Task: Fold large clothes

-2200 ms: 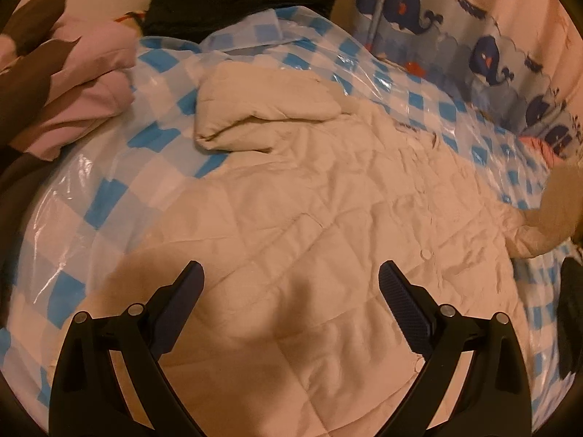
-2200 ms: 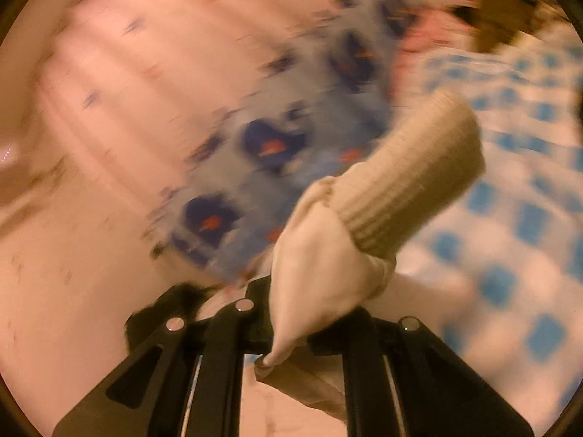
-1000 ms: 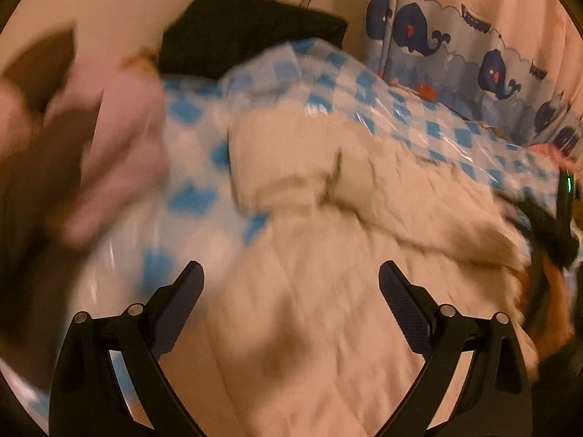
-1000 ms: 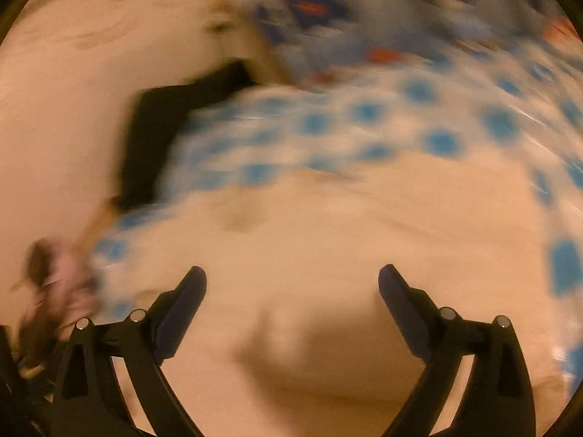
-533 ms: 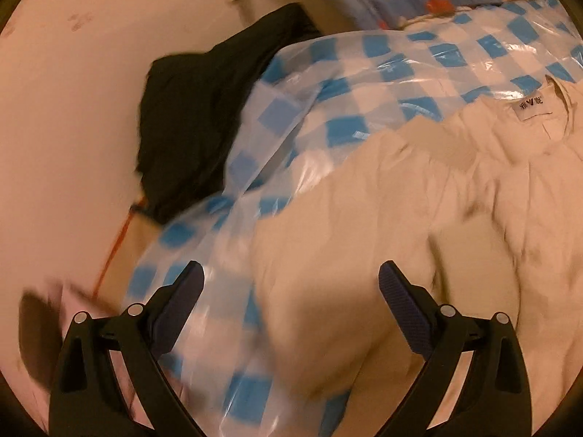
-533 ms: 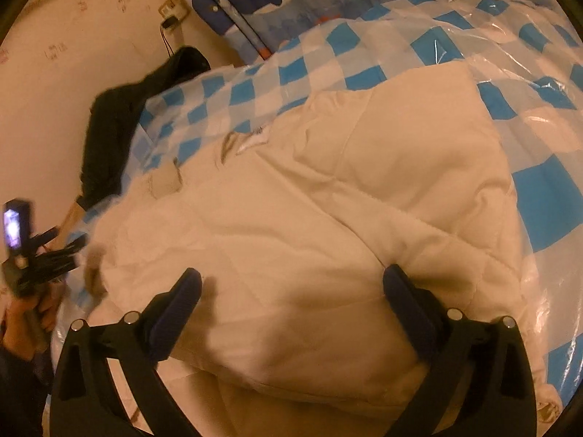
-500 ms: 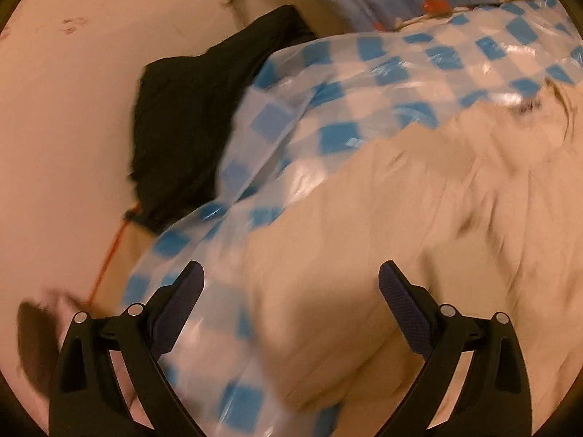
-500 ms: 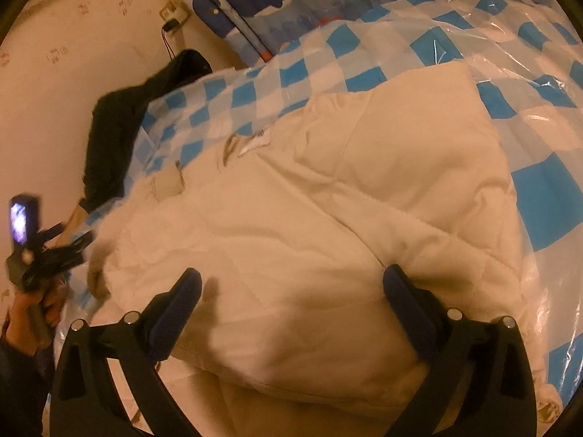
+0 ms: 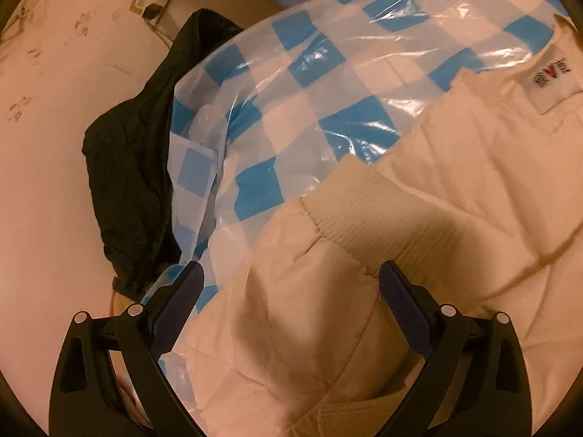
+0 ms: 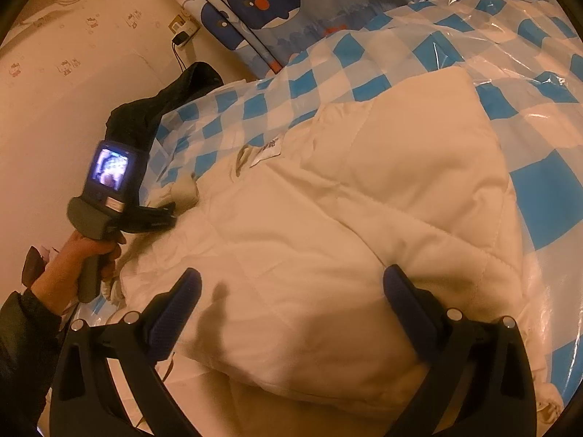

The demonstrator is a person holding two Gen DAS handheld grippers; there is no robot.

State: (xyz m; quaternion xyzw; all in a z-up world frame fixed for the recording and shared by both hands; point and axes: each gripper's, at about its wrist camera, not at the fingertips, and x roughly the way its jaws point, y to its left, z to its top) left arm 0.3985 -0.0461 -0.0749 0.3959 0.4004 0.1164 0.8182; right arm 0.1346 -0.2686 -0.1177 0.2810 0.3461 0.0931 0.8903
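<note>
Cream quilted fabric fills the lower right of the left wrist view: a padded jacket (image 9: 455,218) lying on a bed under a blue-and-white checked plastic sheet (image 9: 328,73). Its ribbed cuff (image 9: 371,215) lies across the body panel, just ahead of the left claw (image 9: 289,284), whose 2 fingers stand wide apart and hold nothing. A white neck label (image 9: 550,83) shows at the upper right edge. A black garment (image 9: 135,167) hangs off the far corner of the bed, against the wall, below a wall socket (image 9: 151,2).

From the right wrist view, the jacket (image 10: 364,218) looks partly folded, with 1 side panel already laid over the middle. The right claw (image 10: 291,291) hovers over the near edge of that panel, wide open and empty. At the left, a hand (image 10: 78,262) holds the other tool by its grip, its small lit screen (image 10: 109,169) facing this camera and its fingers reaching toward the cuff (image 10: 184,191). A whale-print curtain (image 10: 273,0) hangs behind the bed.

The jacket looks soft, puffy and light, likely to spring back and slide on the glossy plastic. A good hold would be the ribbed cuff or a stitched seam edge, where the fabric is thinner and firmer than the padded panels, so the claw can pinch it fully.
</note>
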